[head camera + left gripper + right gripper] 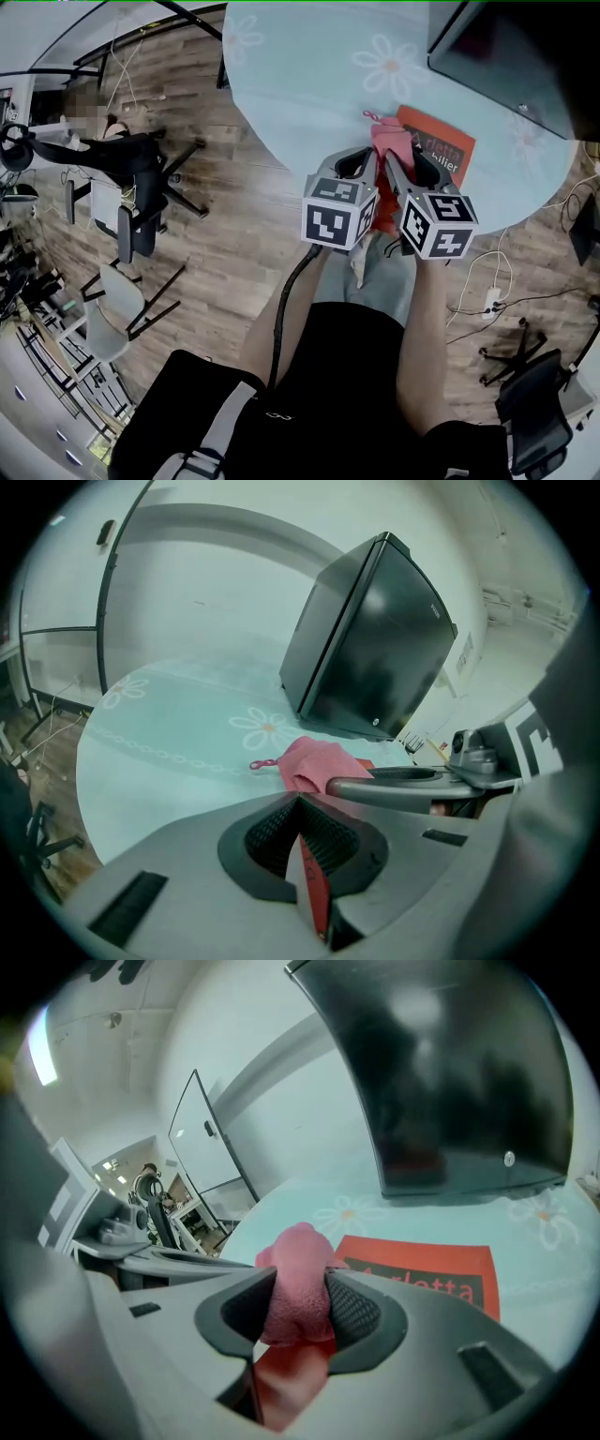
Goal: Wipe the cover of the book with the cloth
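Note:
A red book with white print lies near the front edge of the round table. In the head view a pink cloth lies bunched on the book's left part. My right gripper is shut on the cloth, which fills the gap between its pads, with the book's cover just ahead. My left gripper sits close beside it on the left. It is shut on a thin red and white edge of the book. The cloth shows just beyond it.
A big black box stands at the table's back right, close behind the book. Office chairs and a seated person are on the wood floor to the left. Cables and a power strip lie at the right.

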